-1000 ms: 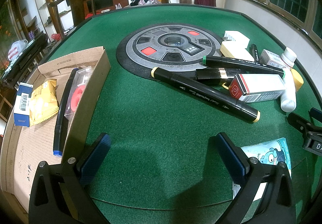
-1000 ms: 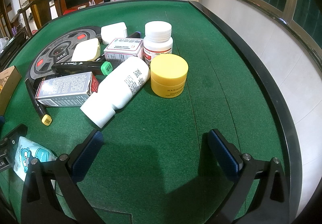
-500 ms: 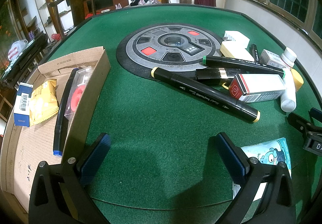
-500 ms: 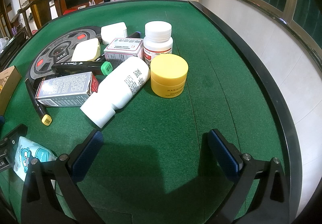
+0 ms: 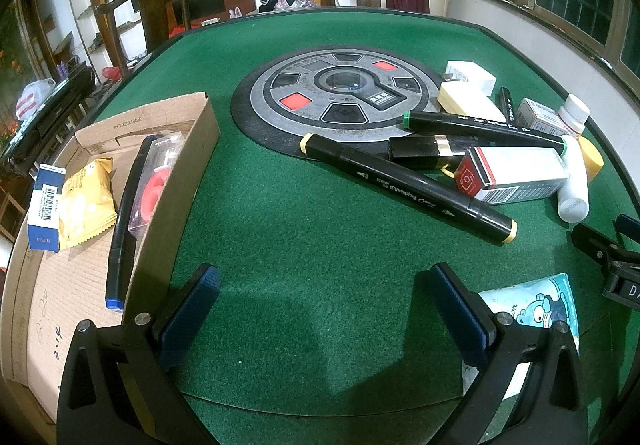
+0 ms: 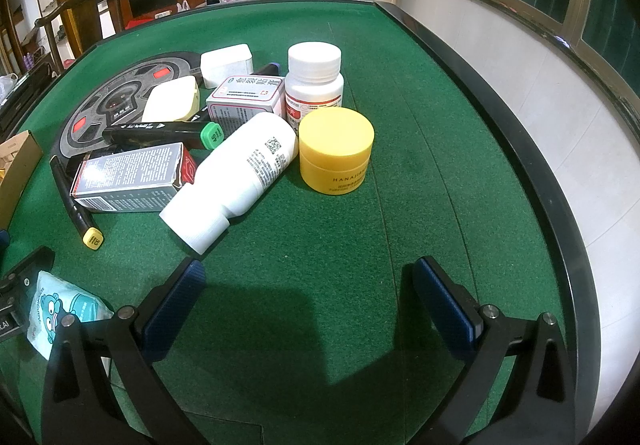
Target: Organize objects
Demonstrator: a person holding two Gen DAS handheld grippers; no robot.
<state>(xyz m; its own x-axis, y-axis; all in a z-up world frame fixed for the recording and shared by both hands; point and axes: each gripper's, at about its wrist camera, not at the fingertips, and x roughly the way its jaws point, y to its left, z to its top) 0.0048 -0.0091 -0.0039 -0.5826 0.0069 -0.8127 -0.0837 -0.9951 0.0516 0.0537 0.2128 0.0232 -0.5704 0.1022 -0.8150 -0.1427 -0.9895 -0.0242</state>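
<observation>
Gripper over green felt table.

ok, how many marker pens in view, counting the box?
4. Blue-capped marker lies in the cardboard box; yellow-capped marker, green-capped marker and a partly hidden black marker lie on the felt. More may be hidden in the pile.

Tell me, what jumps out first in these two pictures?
A bright yellow jar stands on the green table, beside a white bottle lying on its side amid markers and boxes. To the left, a cardboard box already holds a few packets. Both grippers, left and right, are open and empty.
</observation>
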